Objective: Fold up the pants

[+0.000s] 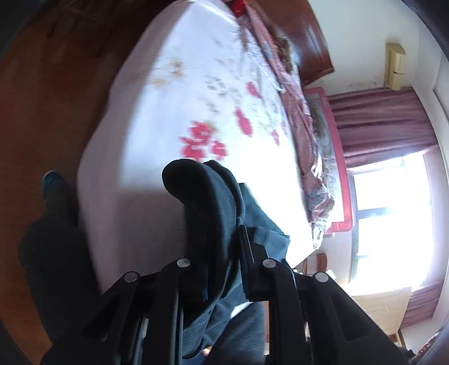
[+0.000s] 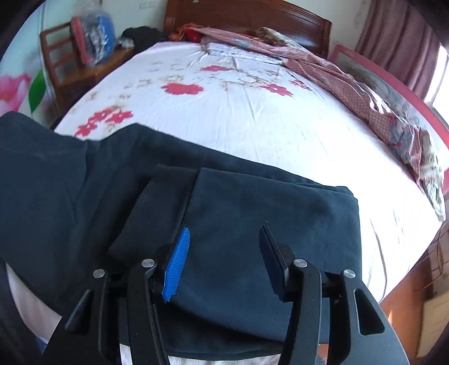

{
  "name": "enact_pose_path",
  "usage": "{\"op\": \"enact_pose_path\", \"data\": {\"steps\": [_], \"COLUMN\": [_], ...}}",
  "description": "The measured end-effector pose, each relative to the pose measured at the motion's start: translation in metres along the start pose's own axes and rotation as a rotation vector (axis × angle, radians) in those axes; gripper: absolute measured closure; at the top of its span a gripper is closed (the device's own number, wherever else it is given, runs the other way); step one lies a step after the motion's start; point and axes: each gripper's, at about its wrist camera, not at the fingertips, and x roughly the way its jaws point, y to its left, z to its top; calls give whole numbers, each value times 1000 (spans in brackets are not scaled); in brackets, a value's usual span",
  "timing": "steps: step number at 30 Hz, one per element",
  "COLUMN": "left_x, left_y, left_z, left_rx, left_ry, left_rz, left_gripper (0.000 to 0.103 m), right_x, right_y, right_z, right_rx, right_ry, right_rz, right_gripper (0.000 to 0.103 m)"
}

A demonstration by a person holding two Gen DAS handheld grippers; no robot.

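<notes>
With the pants bunched in the clenched left gripper and the right gripper released at the bed's near edge, the fold could be dragged askew.

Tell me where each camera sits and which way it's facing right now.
Left wrist: on the left gripper, tilted, looking along the bed toward the window; its fingers clamp bunched dark pants.
Right wrist: on the right gripper, facing the headboard; fingers apart over the pants.
Shared: the pants, the floral bed, the curtains.
</notes>
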Motion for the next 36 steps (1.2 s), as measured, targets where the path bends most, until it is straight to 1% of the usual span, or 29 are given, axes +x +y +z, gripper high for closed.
{"op": "enact_pose_path", "data": {"steps": [2, 3, 6, 8, 9, 11, 13, 14, 15, 16, 17, 18, 19, 20, 21, 22, 23, 24, 25, 26, 27, 28, 30, 31, 32, 34, 35, 36], "left_x": [5, 16, 47, 64, 85, 118, 168, 191, 215, 248, 271, 296, 314, 328, 329, 322, 309, 289, 268, 242, 219, 192, 150, 137, 121, 103, 98, 90], "left_y": [-36, -61, -120, -142, -159, -180, -203, -211, -218, -221, -221, -217, -213, -213, -215, -216, -217, -216, -214, -210, -207, -198, -177, -164, -149, -120, -104, -91], "left_z": [6, 3, 1, -4, -9, -23, -40, -50, -59, -72, -87, -101, -114, -130, -141, -150, -154, -151, -143, -131, -117, -103, -81, -71, -64, -54, -52, -52], "left_rx": [51, 88, 191, 242, 266, 296, 337, 353, 362, 366, 360, 317, 291, 304, 315, 325, 337, 349, 353, 360, 370, 388, 412, 401, 380, 323, 293, 268], "left_ry": [21, 41, 104, 157, 187, 248, 299, 326, 352, 410, 450, 494, 546, 597, 617, 633, 638, 618, 588, 536, 473, 400, 319, 286, 251, 222, 210, 191], "left_rz": [-32, -45, -80, -111, -120, -137, -127, -116, -107, -100, -77, -47, -36, -9, -7, -47, -72, -91, -121, -164, -188, -184, -134, -113, -93, -65, -58, -53], "left_gripper": [88, 88, 88, 88, 88, 88, 87, 87, 85, 80, 73, 56, 48, 47, 47, 47, 46, 41, 36, 20, 11, 10, 10, 10, 10, 10, 10, 10], "right_x": [-6, -7, -10, -11, -12, -15, -18, -17, -15, -13, -11, -8, -6, -5, -6, -7, -9, -11, -13, -13, -11, -9, -8, -7, -3, 6, 8, 7], "right_y": [-24, -37, -73, -96, -106, -124, -141, -148, -156, -165, -173, -180, -186, -191, -195, -198, -200, -200, -201, -201, -200, -198, -188, -182, -174, -161, -155, -149], "right_z": [-5, -8, -23, -39, -46, -61, -73, -78, -85, -94, -101, -109, -117, -124, -131, -136, -139, -140, -142, -141, -137, -131, -110, -100, -91, -83, -82, -81], "right_rx": [85, 122, 231, 305, 346, 419, 491, 528, 579, 636, 695, 755, 802, 835, 870, 900, 913, 920, 941, 977, 1009, 1014, 940, 893, 853, 820, 813, 801], "right_ry": [-11, -16, -24, -22, -21, -23, -24, -25, -20, -16, -10, -1, 17, 23, 16, 16, 8, -14, -37, -55, -69, -71, -71, -60, -28, 32, 43, 32], "right_rz": [25, 27, 30, 31, 29, 47, 61, 86, 118, 138, 163, 190, 179, 187, 218, 227, 239, 273, 317, 371, 429, 464, 444, 424, 402, 385, 373, 378], "right_gripper": [52, 52, 52, 52, 52, 52, 52, 52, 52, 52, 52, 52, 52, 52, 52, 52, 52, 52, 52, 47, 36, 30, 28, 28, 26, 25, 25, 25]}}
